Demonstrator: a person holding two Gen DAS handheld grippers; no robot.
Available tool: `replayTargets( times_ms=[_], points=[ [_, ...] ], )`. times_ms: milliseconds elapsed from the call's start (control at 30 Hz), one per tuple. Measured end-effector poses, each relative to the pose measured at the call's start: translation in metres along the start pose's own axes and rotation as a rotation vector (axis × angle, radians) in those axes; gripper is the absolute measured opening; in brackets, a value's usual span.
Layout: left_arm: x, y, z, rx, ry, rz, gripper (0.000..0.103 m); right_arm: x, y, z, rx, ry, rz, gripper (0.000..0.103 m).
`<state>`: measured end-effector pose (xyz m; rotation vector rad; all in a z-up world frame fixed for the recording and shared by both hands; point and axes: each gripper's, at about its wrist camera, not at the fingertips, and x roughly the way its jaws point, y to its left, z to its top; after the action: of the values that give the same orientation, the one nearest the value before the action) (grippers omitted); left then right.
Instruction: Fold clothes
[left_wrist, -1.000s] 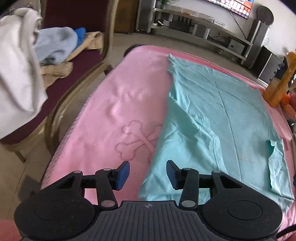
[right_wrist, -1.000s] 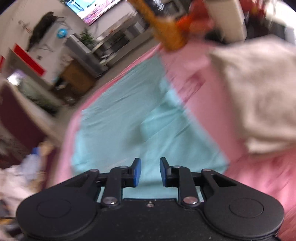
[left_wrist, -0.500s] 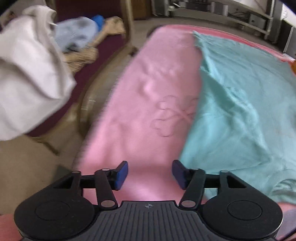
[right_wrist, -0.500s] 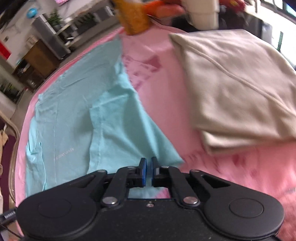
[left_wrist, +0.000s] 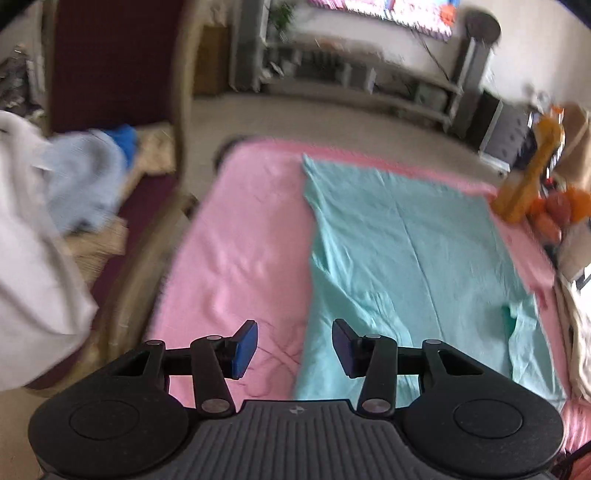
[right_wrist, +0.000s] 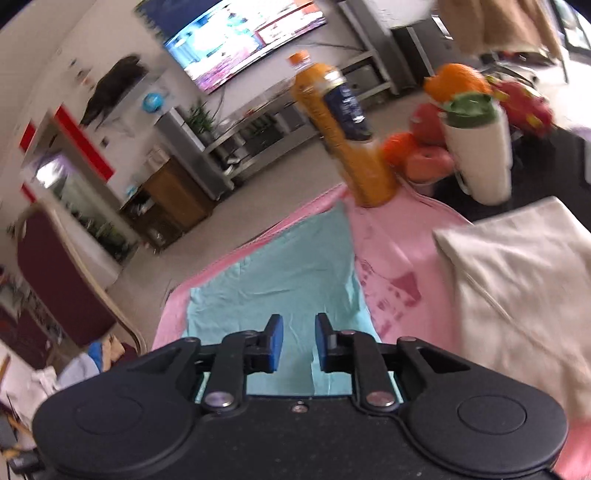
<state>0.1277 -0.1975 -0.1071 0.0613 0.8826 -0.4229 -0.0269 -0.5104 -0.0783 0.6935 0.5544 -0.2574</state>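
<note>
The teal shirt (left_wrist: 402, 251), thin and limp, lay flat beside the juice bottle (right_wrist: 343, 136); its corners looked the best hold. Left tongs (left_wrist: 294, 345) stood apart and empty; right tongs (right_wrist: 298, 341), just opening, held nothing.

From my feed the colours are loud. The shirt (left_wrist: 406, 251) is plain pale teal, lying on a pink cover (left_wrist: 240, 240) with a darker pink outline doodle near 6 o'clock in the left view and a rose print (right_wrist: 391, 295) at 3 o'clock of the shirt in the right view. Folded garment (right_wrist: 517, 277) at 3 o'clock is cream. Bottle (right_wrist: 343, 129) at 12 is orange with a navy label. Chair (left_wrist: 110, 74) at 10 o'clock is maroon with a tan frame, carrying light blue (left_wrist: 85, 184) and white (left_wrist: 29, 258) clothes. My hand-held gripper pads (left_wrist: 243, 349) are blue on black.
</note>
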Motion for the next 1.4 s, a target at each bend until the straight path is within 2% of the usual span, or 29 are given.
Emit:
replayTargets(
  times_ms=[133,267,367,400,467,567,700,767,900,933,1033,1133,1167,1233,1300,1400],
  points=[
    [0.05,-0.008,0.005,-0.007,0.129,-0.106,0.042,0.06,-0.016,-0.001,0.032,0.158,0.009,0.018],
    [0.078,-0.012,0.017,-0.027,0.154,-0.128,0.04,0.099,-0.033,-0.008,0.126,0.27,-0.008,0.018],
    [0.104,-0.015,0.023,-0.033,0.185,-0.11,0.041,0.119,-0.034,-0.013,0.127,0.351,-0.035,0.018],
    [0.113,-0.017,0.023,-0.033,0.2,-0.079,0.041,0.126,-0.033,-0.015,0.106,0.364,-0.06,0.018],
    [0.117,-0.021,0.024,-0.037,0.17,-0.056,0.044,0.139,-0.032,-0.017,0.072,0.375,-0.103,0.018],
    [0.12,-0.022,0.025,-0.044,0.133,-0.037,0.044,0.146,-0.028,-0.016,0.032,0.324,-0.113,0.016],
    [0.1,-0.024,0.025,-0.051,0.048,0.008,0.044,0.137,-0.025,-0.01,0.028,0.225,-0.145,0.018],
    [0.084,-0.025,0.021,-0.049,0.017,-0.008,0.044,0.123,-0.025,-0.009,0.052,0.198,-0.147,0.021],
    [0.077,-0.035,0.007,-0.023,0.052,-0.075,0.043,0.107,-0.035,-0.019,0.148,0.234,-0.09,0.027],
    [0.081,-0.041,0.002,0.003,0.074,-0.067,0.043,0.11,-0.037,-0.022,0.156,0.252,-0.085,0.027],
    [0.089,-0.05,-0.012,0.06,0.122,-0.02,0.042,0.111,-0.033,-0.029,0.087,0.282,-0.172,0.027],
    [0.083,-0.051,-0.029,0.126,0.14,0.036,0.044,0.099,-0.029,-0.044,0.018,0.326,-0.222,0.027],
    [0.08,-0.051,-0.034,0.156,0.142,0.058,0.049,0.095,-0.029,-0.05,-0.019,0.336,-0.24,0.025],
    [0.074,-0.05,-0.042,0.191,0.152,0.089,0.05,0.084,-0.026,-0.059,-0.078,0.351,-0.278,0.025],
    [0.063,-0.042,-0.053,0.157,0.182,0.091,0.05,0.068,-0.03,-0.066,-0.065,0.358,-0.294,0.025],
    [0.044,-0.034,-0.072,0.147,0.219,0.114,0.054,0.042,-0.041,-0.079,0.02,0.373,-0.304,0.026]
  ],
)
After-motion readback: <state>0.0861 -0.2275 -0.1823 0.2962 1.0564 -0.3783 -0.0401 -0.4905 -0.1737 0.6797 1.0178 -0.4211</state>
